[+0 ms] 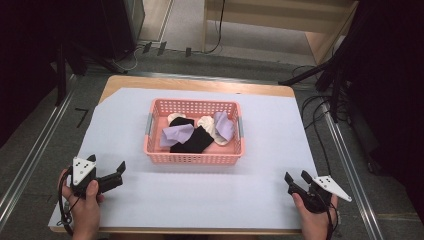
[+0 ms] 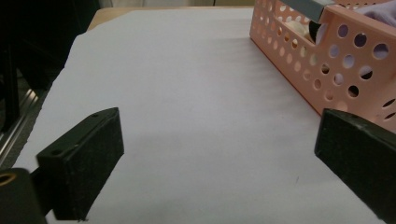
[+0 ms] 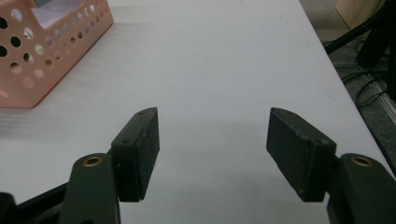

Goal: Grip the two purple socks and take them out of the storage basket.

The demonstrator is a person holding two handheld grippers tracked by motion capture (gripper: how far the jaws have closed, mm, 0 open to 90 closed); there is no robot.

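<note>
Two grippers, high view: the left gripper (image 1: 106,167) is held at the near left corner of the white sheet (image 1: 125,200), the right gripper (image 1: 297,177) at the near right corner; both are seen resting low over the sheet.
Basket, high view: the pink basket (image 1: 192,159) is set at the middle of the sheet, well apart from both grippers and farther from the person than either; it lies between them, to the right of the left gripper and to the left of the right one.
Contents, high view: lilac cloths (image 1: 176,135), a black cloth (image 1: 192,141) and cream pieces (image 1: 206,121) are heaped inside the basket.
Left gripper view: the jaws are spread wide with bare sheet (image 2: 196,107) between them; nothing is gripped. The basket (image 2: 336,65) is seen ahead and to the right, its perforated wall just beyond the right-hand jaw, not touched.
Right gripper view: the jaws are parted, with nothing between them but the sheet (image 3: 215,70). A corner of the basket (image 3: 51,51) is seen at the upper left, well apart from the jaws.
</note>
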